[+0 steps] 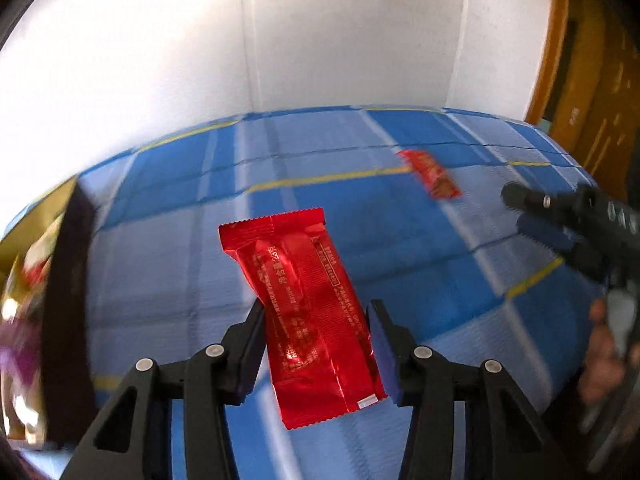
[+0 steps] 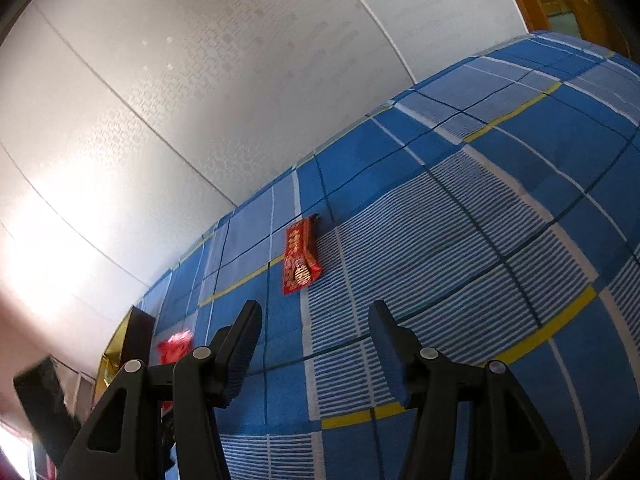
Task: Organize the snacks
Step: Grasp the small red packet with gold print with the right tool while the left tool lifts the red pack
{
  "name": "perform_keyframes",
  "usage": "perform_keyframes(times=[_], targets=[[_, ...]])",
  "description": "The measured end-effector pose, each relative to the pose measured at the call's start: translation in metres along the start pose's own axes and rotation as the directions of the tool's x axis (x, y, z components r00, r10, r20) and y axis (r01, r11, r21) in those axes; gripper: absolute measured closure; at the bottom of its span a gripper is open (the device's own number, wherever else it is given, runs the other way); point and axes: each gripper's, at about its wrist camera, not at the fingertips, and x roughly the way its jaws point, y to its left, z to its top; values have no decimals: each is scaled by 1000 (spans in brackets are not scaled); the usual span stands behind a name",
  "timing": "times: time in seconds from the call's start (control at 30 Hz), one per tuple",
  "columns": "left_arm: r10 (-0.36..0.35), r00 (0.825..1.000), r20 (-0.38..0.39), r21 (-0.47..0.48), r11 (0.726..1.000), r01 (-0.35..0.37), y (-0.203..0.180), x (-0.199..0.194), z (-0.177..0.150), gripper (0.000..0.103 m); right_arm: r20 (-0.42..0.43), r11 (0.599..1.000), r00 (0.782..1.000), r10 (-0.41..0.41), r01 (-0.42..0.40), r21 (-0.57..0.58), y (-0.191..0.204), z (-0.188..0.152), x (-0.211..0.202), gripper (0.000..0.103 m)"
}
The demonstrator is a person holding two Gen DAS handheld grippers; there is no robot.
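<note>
— Red foil snack packet (image 1: 308, 312) sits between the left gripper (image 1: 316, 344) pads, clamped, low centre of the left view over the blue checked cloth (image 1: 168, 280).

— And the right gripper (image 2: 316, 352)?

— Jaws apart, nothing between them. A second red packet (image 2: 300, 258) lies flat on the cloth above it, mid-frame.

— Anything else?

— A dark box (image 1: 66, 320) with bright wrappers inside, at the left edge.

**Where the snacks sit on the cloth**

In the left wrist view, a snack packet (image 1: 308, 312) sits centre frame between the left gripper (image 1: 316, 344) fingers, above the tablecloth (image 1: 168, 280). A second packet (image 1: 430, 174) lies upper right on the cloth. A box (image 1: 64, 320) stands at the left edge.
</note>
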Motion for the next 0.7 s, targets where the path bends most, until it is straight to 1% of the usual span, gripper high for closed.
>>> perform_keyframes(times=[0.13,0.23,0.3,0.4,0.53,0.57,0.7], targets=[[39,999,18,-49,998,-38,25,-11,-32,53,-18,999,1000,-23,23,-50,10,-4,5,47],[25,998,50,-67,997,-22,34,-18,-43,53,-28,995,999,-46,43,-86,17,-6,9,47],[3,998,62,-92,996,3,39,-19,-45,52,-40,992,997,-68,63,-112,22,-7,12,47],[11,997,76,-72,997,-6,35,-18,-45,52,-53,982,994,-97,87,-170,33,-3,17,47],[9,996,93,-77,997,-2,34,-18,-45,52,-49,963,989,-139,123,-241,51,14,28,47],[10,995,97,-77,997,-2,34,-18,-46,52,-54,955,985,-165,145,-258,55,21,35,47],[7,995,104,-80,997,1,35,-19,-47,52,-96,945,975,-200,166,-283,64,39,61,47]])
